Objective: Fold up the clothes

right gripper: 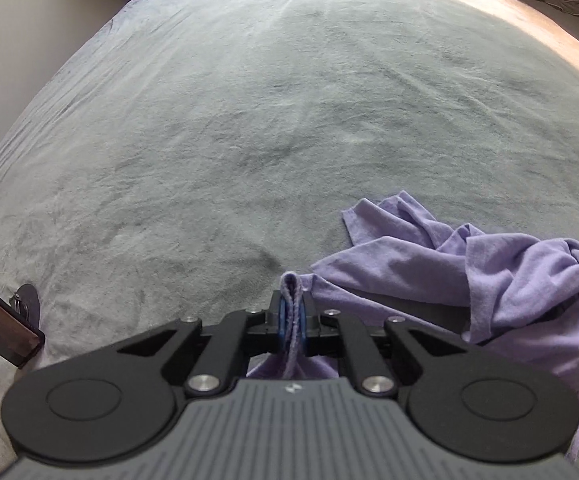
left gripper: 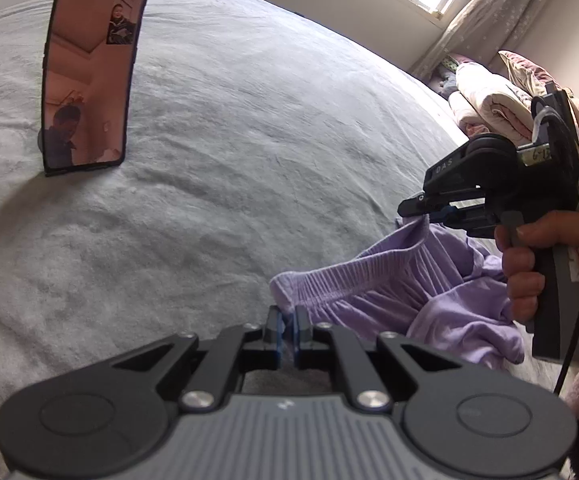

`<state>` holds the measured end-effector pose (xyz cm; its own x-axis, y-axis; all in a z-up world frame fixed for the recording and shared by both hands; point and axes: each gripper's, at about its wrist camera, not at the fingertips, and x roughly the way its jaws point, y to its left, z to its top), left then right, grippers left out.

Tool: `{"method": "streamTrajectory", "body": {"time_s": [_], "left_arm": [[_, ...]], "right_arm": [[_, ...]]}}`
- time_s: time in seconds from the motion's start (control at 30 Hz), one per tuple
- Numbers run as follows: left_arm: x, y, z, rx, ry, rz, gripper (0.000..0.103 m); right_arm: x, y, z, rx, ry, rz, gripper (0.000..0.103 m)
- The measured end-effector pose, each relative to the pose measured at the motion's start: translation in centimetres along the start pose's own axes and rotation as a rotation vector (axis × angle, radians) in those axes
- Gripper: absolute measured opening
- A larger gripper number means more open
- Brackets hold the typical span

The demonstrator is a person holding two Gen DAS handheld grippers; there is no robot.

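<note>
Lilac garment (left gripper: pixel 441 300) is pinched at its waistband by both closed tools, left (left gripper: pixel 286 330) and right (right gripper: pixel 291 316)

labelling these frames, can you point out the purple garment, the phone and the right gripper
purple garment (right gripper: pixel 489 272): right wrist view, on its crumpled body.
phone (left gripper: pixel 89 80): left wrist view, on its screen.
right gripper (left gripper: pixel 419 210): left wrist view, at the fingertips pinching the garment's edge.

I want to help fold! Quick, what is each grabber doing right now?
Left gripper: closed on the waistband of the purple shorts.
Right gripper: closed on another edge of the same shorts.
</note>
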<state>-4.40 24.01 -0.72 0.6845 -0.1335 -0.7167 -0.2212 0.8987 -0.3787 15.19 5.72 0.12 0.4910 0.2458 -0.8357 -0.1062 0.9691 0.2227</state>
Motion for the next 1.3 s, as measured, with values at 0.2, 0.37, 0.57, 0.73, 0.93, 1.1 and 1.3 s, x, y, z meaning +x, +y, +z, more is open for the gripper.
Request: {"method": "streamTrajectory", "body": {"time_s": [0.2, 0.37, 0.57, 0.73, 0.93, 1.1, 1.3], "left_arm": [[0.5, 0.9, 1.3, -0.051, -0.079, 0.109, 0.005], [1.4, 1.7, 2.5, -0.112, -0.111, 0.148, 0.005], [2.8, 2.2, 3.9, -0.139, -0.170, 0.189, 0.005], [3.8, 3.1, 4.6, -0.169, -0.177, 0.228, 0.005], [4.5, 3.2, 5.0, -0.171, -0.152, 0.264, 0.007], [3.9, 3.1, 5.5, -0.160, -0.154, 0.250, 0.041], [3.1, 2.2, 5.7, -0.123, -0.176, 0.224, 0.048]], "right_arm": [[1.3, 2.6, 1.4, -0.001, -0.057, 0.098, 0.008], [2.2, 4.6, 3.3, -0.039, -0.113, 0.133, 0.008], [3.8, 6.6, 5.0, -0.076, -0.155, 0.155, 0.008], [5.3, 7.6, 5.6, -0.099, -0.165, 0.177, 0.008], [7.1, 7.6, 5.2, -0.104, -0.131, 0.179, 0.011], [6.2, 6.1, 5.6, -0.062, -0.092, 0.203, 0.028], [2.5, 3.3, 6.0, -0.104, -0.141, 0.141, 0.050]]}}
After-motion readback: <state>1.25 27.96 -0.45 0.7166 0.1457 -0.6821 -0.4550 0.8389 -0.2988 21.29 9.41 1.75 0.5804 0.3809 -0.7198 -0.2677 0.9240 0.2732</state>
